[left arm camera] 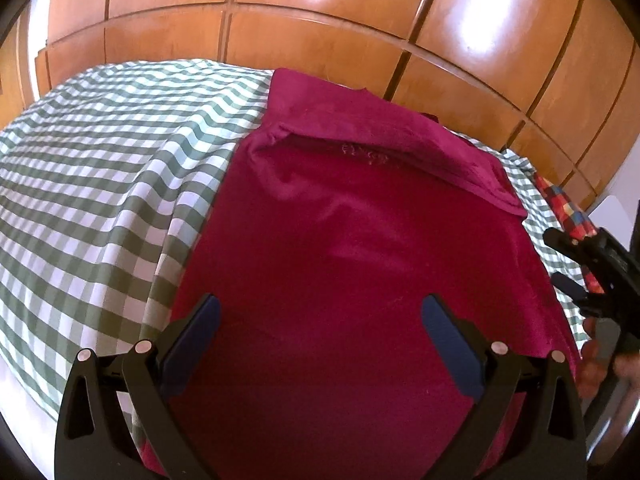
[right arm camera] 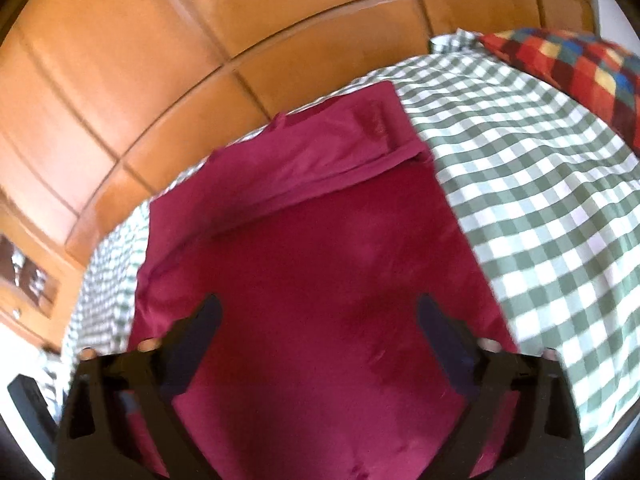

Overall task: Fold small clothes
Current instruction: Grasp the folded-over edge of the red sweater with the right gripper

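A magenta garment (left arm camera: 352, 240) lies flat on the green-and-white checked sheet (left arm camera: 100, 184), its far end folded back over itself in a band (left arm camera: 384, 128). My left gripper (left arm camera: 320, 312) is open and empty, hovering above the garment's near part. My right gripper (right arm camera: 318, 312) is open and empty too, above the same garment (right arm camera: 320, 256) from the other side. The right gripper also shows at the right edge of the left wrist view (left arm camera: 568, 260), beside the garment's right edge. The folded band shows in the right wrist view (right arm camera: 320, 152).
The checked sheet (right arm camera: 540, 200) covers the bed. A multicoloured checked pillow (right arm camera: 580, 68) lies at the far right, also seen in the left wrist view (left arm camera: 568, 208). Glossy wooden wardrobe panels (left arm camera: 320, 12) stand behind the bed. A wooden drawer unit (right arm camera: 28, 280) is at the left.
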A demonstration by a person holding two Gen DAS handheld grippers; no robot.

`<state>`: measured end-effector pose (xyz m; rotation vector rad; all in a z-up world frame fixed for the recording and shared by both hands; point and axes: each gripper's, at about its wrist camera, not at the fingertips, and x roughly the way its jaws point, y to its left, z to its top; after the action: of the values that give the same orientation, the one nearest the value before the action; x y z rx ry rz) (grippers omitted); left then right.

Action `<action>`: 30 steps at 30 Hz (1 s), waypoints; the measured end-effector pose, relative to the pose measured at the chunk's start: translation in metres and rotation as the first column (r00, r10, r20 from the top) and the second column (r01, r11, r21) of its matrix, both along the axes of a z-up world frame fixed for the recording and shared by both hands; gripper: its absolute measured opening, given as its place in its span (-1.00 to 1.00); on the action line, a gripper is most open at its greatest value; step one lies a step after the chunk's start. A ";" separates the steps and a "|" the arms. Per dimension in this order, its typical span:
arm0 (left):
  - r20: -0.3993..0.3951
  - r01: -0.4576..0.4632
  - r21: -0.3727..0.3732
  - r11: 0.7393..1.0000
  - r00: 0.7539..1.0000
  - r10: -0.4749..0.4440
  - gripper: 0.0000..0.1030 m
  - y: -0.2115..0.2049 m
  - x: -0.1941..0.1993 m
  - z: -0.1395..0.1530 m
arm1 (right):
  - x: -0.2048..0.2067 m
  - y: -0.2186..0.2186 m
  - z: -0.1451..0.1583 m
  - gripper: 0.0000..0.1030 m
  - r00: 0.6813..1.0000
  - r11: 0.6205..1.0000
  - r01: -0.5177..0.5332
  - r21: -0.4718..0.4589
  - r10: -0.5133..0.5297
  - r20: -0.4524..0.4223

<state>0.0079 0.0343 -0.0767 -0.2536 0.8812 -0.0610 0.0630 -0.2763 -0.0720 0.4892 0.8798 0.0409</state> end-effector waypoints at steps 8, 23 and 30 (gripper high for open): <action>-0.032 0.044 -0.028 0.999 0.998 -0.045 0.95 0.002 0.011 -0.002 | 0.059 -0.022 0.004 0.12 1.000 0.999 0.024 -0.030 -0.024 0.010; 0.023 0.069 0.086 0.994 0.997 -0.071 0.57 0.007 0.024 0.016 | 0.154 -0.031 -0.019 -0.69 0.996 0.994 -0.013 -0.108 0.003 -0.092; 0.056 0.110 0.083 0.990 0.992 -0.115 0.09 0.005 0.034 0.026 | 0.151 0.022 0.050 -0.72 0.974 0.975 -0.218 0.036 0.215 0.074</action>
<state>0.0422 0.0395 -0.0510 -0.1261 0.8354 -0.1371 0.2138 -0.2539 -0.0218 0.4285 0.8624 0.2754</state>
